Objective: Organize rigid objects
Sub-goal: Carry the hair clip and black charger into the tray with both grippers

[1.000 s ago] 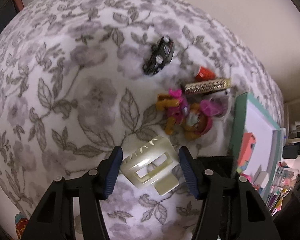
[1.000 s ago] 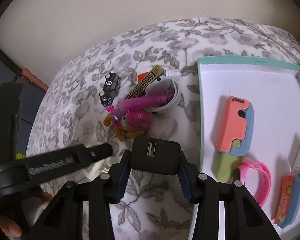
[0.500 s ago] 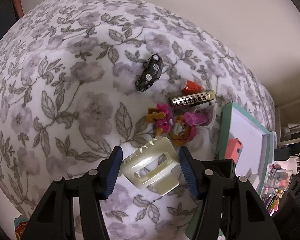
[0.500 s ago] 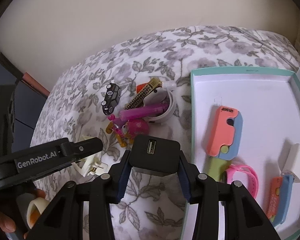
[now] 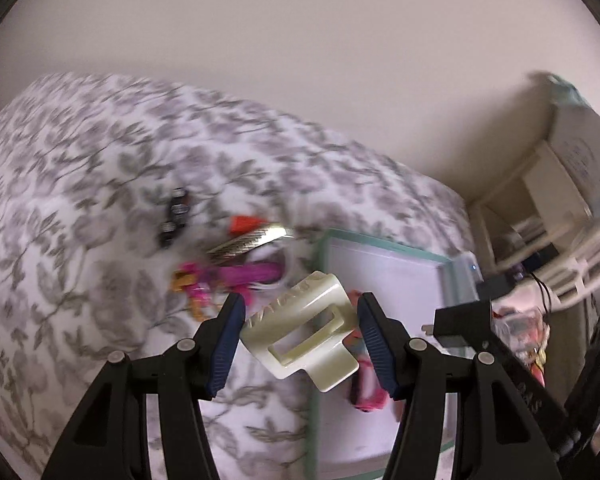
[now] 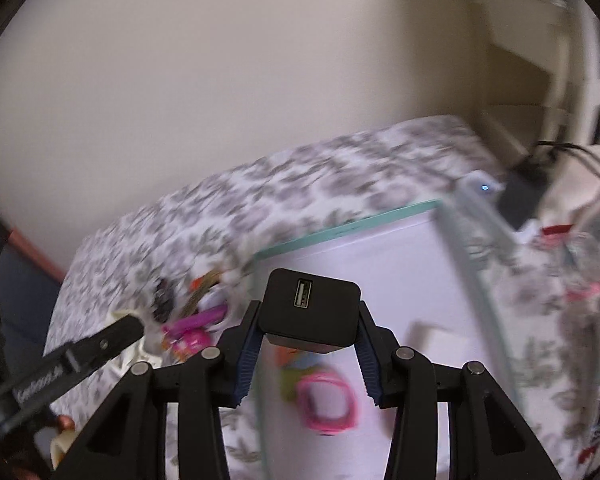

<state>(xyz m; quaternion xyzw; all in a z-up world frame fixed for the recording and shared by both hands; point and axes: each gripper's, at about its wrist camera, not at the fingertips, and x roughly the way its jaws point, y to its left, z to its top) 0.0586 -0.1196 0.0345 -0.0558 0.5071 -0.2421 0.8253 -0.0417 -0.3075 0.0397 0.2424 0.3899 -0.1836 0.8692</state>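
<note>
A: Motion blur smears the toy pile point(image 5: 228, 264) at ten o'clock from the left gripper point(image 5: 300, 322); only pink, gold and orange streaks read, and the little dark car point(image 5: 174, 216) is a smudge.

B: The cream hair claw point(image 5: 300, 330) covers part of the tray point(image 5: 384, 240), and the pink item at five o'clock is half hidden behind a fingertip point(image 5: 374, 344).

A: In the right wrist view the black USB charger point(image 6: 310, 308) hides the tray's middle; the pink band point(image 6: 328, 404) at six o'clock is blurred.

B: The floral cloth point(image 6: 300, 184) there is streaked, and both grippers' lower bodies run off the bottom edge.
</note>
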